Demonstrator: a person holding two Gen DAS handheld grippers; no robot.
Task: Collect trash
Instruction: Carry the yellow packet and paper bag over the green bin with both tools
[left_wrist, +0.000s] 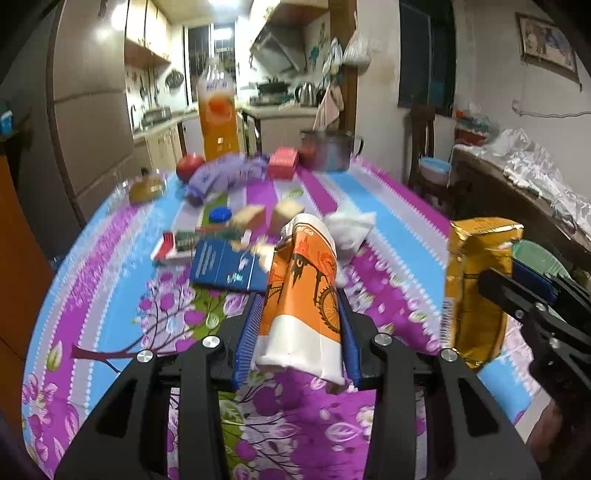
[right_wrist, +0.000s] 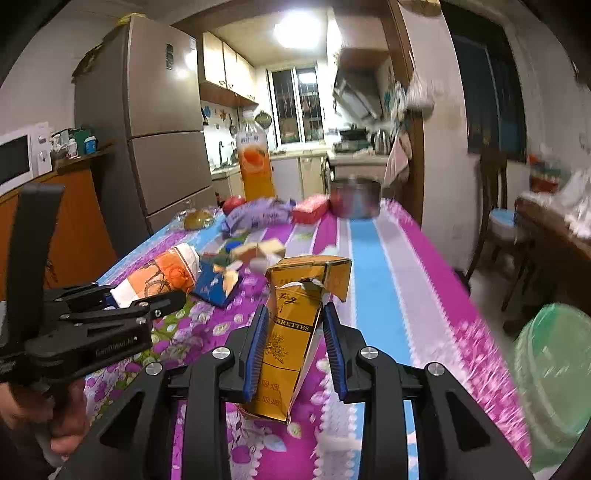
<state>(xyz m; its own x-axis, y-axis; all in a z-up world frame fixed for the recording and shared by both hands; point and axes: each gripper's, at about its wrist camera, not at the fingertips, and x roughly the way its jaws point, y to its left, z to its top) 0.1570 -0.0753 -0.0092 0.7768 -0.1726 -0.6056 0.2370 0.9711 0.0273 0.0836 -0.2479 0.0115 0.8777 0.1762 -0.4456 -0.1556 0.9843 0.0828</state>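
Observation:
My left gripper (left_wrist: 299, 306) is shut on a crushed orange-and-white paper cup (left_wrist: 301, 295) and holds it above the flowered tablecloth (left_wrist: 110, 295). The cup also shows in the right wrist view (right_wrist: 159, 275). My right gripper (right_wrist: 293, 321) is shut on a torn yellow cigarette carton (right_wrist: 291, 325), which also shows at the right of the left wrist view (left_wrist: 476, 284). More litter lies mid-table: a blue booklet (left_wrist: 225, 267), a red-and-white box (left_wrist: 173, 247), a white crumpled wrapper (left_wrist: 351, 225), a blue cap (left_wrist: 220, 214).
At the table's far end stand an orange juice bottle (left_wrist: 217, 110), a metal pot (left_wrist: 327, 147), a red box (left_wrist: 283, 162), a purple bag (left_wrist: 225, 175) and an apple (left_wrist: 190, 166). A green bin (right_wrist: 554, 387) stands right of the table. A fridge (right_wrist: 159, 122) is at the left.

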